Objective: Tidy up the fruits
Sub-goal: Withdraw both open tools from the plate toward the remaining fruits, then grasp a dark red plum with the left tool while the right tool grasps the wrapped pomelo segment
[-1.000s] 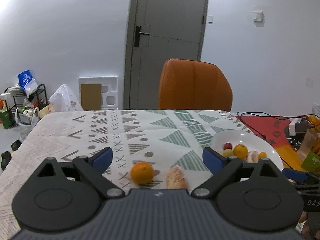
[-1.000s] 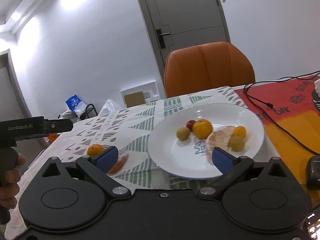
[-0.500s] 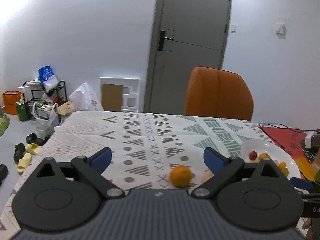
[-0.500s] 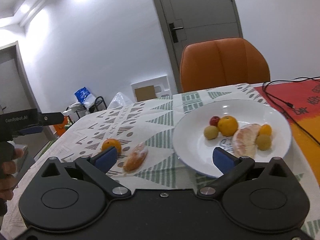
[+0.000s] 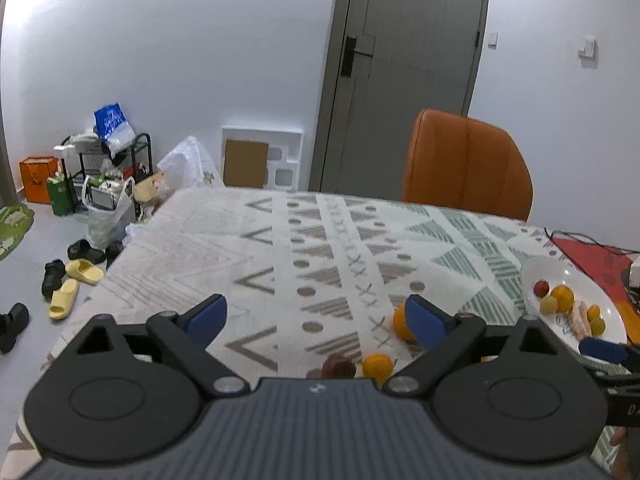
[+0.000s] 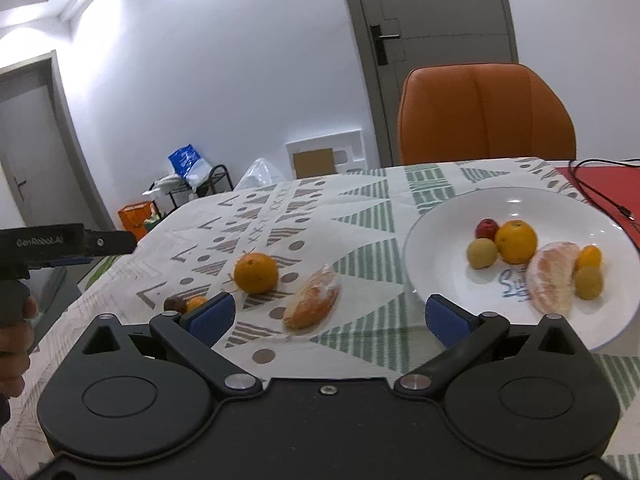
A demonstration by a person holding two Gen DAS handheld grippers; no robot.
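Bright overhead light, fisheye-bowed edges, slight blur.

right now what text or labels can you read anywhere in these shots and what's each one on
"GenRobot.AI": white letters on the side of the left gripper, seen from the right wrist view.
Blue handwriting on the white plate starts with what looks like "S"; the rest is too blurred to read.
Print on the blue bag on the rack: too small to read.
White letters at the right edge of the left wrist view are cut off and unreadable.

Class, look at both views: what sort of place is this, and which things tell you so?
Probably a lived-in home dining room: a table under a patterned cloth, an orange chair drawn up to it, and slippers on the floor.
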